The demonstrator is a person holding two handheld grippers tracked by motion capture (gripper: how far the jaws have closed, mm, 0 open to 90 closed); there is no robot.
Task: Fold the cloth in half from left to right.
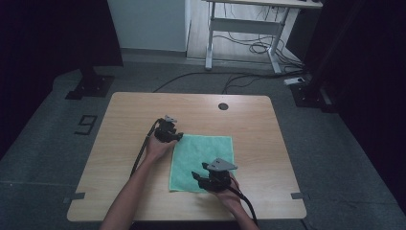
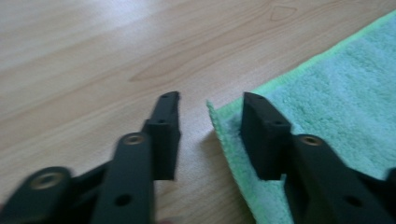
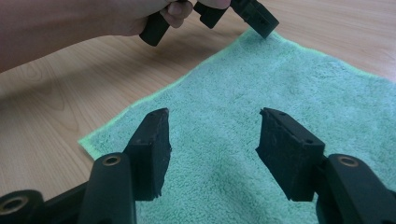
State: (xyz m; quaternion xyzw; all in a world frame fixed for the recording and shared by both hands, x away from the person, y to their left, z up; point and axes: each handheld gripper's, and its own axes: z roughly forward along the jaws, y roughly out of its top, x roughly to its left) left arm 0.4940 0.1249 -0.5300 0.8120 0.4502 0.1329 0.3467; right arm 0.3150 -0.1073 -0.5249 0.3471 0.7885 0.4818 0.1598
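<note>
A green towel [image 1: 203,153] lies flat on the wooden table [image 1: 129,115], a little right of its middle. My left gripper [image 1: 178,137] is at the towel's far left corner. In the left gripper view the towel [image 2: 336,79] has its corner tip between the jaws of the left gripper [image 2: 210,100], which stand apart without pressing on it. My right gripper [image 1: 195,176] hovers at the towel's near left part. In the right gripper view the right gripper [image 3: 212,114] is open over the towel [image 3: 289,79], with nothing between the pads. The left gripper [image 3: 261,19] touches the far corner there.
A dark round grommet [image 1: 223,106] sits near the table's far edge. Grey tape strips [image 1: 298,195] mark the near corners. Beyond the table stand a white desk frame [image 1: 244,26], loose floor cables [image 1: 239,79] and a black stand base [image 1: 90,87].
</note>
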